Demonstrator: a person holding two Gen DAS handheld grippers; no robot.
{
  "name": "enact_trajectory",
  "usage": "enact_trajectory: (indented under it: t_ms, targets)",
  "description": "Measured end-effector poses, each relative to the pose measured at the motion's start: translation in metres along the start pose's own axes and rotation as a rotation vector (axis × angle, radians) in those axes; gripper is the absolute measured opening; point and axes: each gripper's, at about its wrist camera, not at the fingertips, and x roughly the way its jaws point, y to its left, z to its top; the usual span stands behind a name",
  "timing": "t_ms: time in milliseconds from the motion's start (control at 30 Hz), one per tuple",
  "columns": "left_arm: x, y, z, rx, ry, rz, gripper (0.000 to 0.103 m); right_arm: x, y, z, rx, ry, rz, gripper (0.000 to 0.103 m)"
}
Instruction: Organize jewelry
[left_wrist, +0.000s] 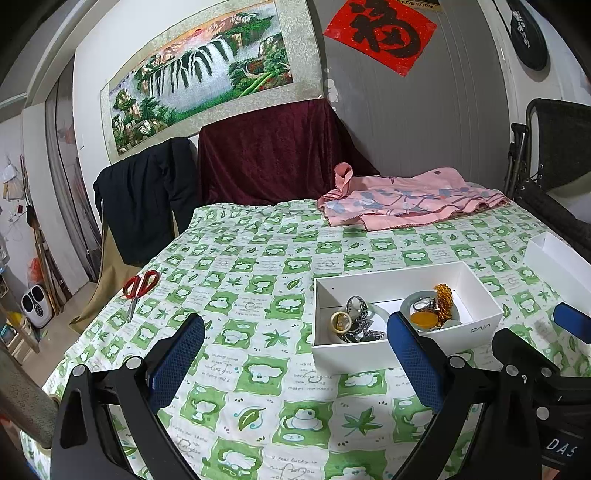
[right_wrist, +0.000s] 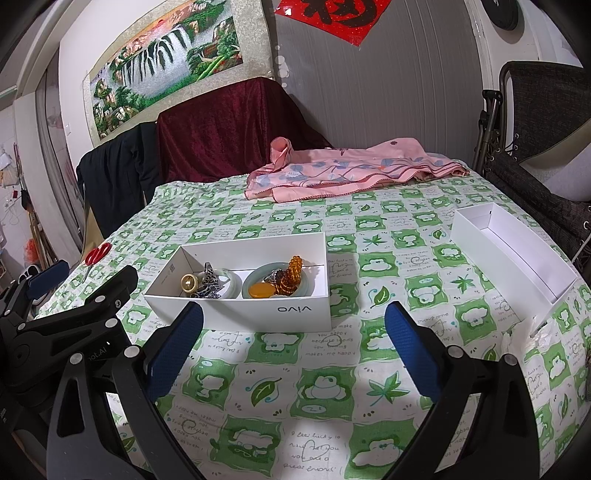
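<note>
At the far left, a pair of red-handled metal scissors (left_wrist: 138, 290) lies flat on the green-and-white checked cotton tablecloth (left_wrist: 258, 258) near the table's edge, handles away from you and blades pointing back toward you.

Your left gripper (left_wrist: 295, 354) hovers just above the cloth with its blue, mesh-textured pads (left_wrist: 177, 362) spread wide and nothing between them. Its right pad sits just in front of the near wall of the white rectangular cardboard box (left_wrist: 476, 291).

That box holds the jewelry. Its long axis runs left to right across the table, and the printed long side faces you. In its left half a pale round ring (right_wrist: 189, 283) and a dark, openwork silver metal piece (right_wrist: 210, 282) rest against a smooth pale green jade bangle (right_wrist: 231, 280). In the right half a second pale green bangle (right_wrist: 255, 277) rings a glossy amber oval stone (right_wrist: 259, 289), with a strand of translucent orange-brown beads (right_wrist: 291, 277) heaped at its right side, standing up toward the far wall.

Your right gripper (right_wrist: 293, 350) also hangs open to its full spread, empty, its left pad (right_wrist: 173, 350) just before the box's near wall.

Behind, a crumpled pink floral cloth (right_wrist: 351, 173) lies at the table's far edge.

At the far right, a second white cardboard box (right_wrist: 517, 243), empty and open-topped, sits well apart from the first, its long axis running from the far side toward you.
</note>
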Motion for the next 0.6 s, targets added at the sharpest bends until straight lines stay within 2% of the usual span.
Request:
enact_trajectory:
  t_ms: [600]
  targets:
    - [-0.0003, 0.0035, 0.0007, 0.001, -0.002, 0.002, 0.097, -0.0001, 0.0001, 0.0000, -0.002, 0.000, -0.002, 0.094]
